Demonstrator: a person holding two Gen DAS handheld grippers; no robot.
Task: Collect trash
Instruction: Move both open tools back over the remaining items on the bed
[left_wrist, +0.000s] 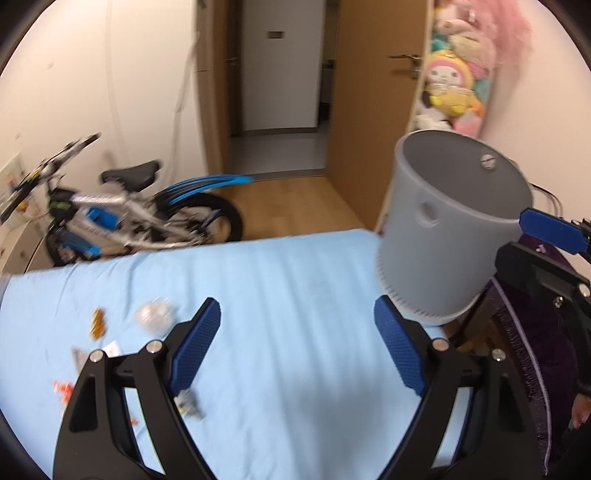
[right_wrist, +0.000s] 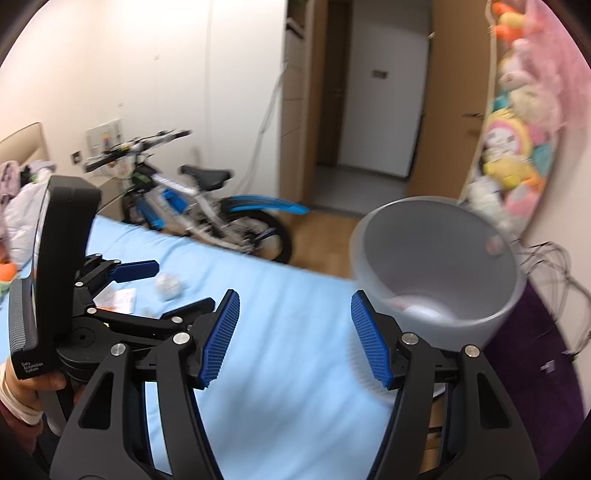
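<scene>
Right wrist view gives me the best look into the grey bin (right_wrist: 439, 266): it stands at the far right edge of the light blue sheet (right_wrist: 288, 332), its mouth toward me, and at the bottom I make out something pale and crumpled, too blurred to name. On my left wrist view the same bin shows its smooth grey wall with a small round dimple and a ribbed band near the base.

Trash lies scattered on the left part of the sheet: a crumpled clear wrapper ball (left_wrist: 155, 314), an orange-brown wrapper (left_wrist: 98, 324) just beside it, small orange scraps (left_wrist: 63, 391) nearer me, a white scrap of paper (left_wrist: 112, 349), and a greyish crumpled bit (left_wrist: 190, 404) under my left tongs' left pad.

My left gripper (left_wrist: 297, 345) has its tongs wide apart with only sheet between them. My right gripper (right_wrist: 293, 338) is apart too, holding nothing, the bin just beyond its right pad.

On the left gripper's body, as seen from the right wrist, small white lettering reads "Data Acquisition System"
</scene>
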